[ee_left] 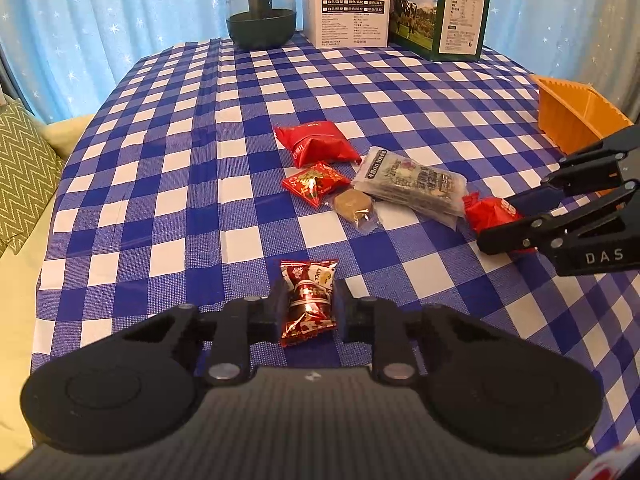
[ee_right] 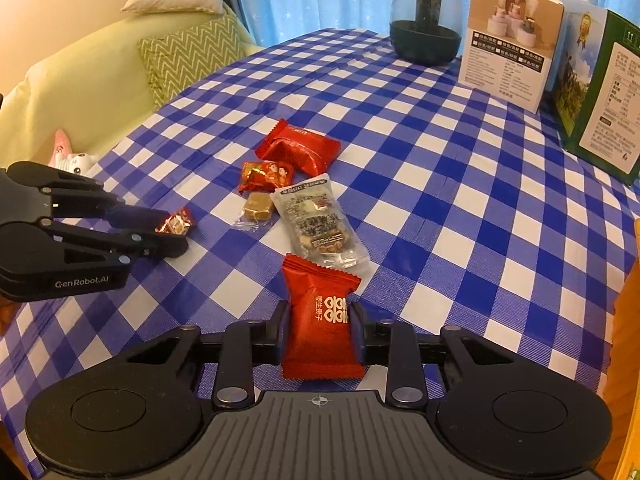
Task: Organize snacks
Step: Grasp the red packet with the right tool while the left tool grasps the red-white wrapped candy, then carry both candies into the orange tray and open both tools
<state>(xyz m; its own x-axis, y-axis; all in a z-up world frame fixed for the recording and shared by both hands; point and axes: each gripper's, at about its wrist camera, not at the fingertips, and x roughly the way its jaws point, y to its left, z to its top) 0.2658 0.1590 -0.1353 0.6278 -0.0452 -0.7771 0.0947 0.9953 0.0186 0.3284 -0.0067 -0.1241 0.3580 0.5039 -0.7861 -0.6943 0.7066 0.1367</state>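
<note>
My left gripper (ee_left: 307,306) is shut on a dark red candy wrapper (ee_left: 306,300) just above the checked tablecloth; it also shows in the right wrist view (ee_right: 172,228). My right gripper (ee_right: 320,334) is shut on a red snack packet (ee_right: 320,320), seen from the left wrist view (ee_left: 494,216) too. Between them lie a large red packet (ee_left: 318,142), a small red patterned candy (ee_left: 316,180), a brown candy in clear wrap (ee_left: 354,204) and a clear nut bar packet (ee_left: 412,184).
An orange basket (ee_left: 576,108) stands at the table's right edge. A dark glass jar (ee_left: 261,4), a white box (ee_left: 348,2) and a green box (ee_left: 442,8) stand at the back. A sofa with a zigzag cushion (ee_right: 188,60) is left of the table.
</note>
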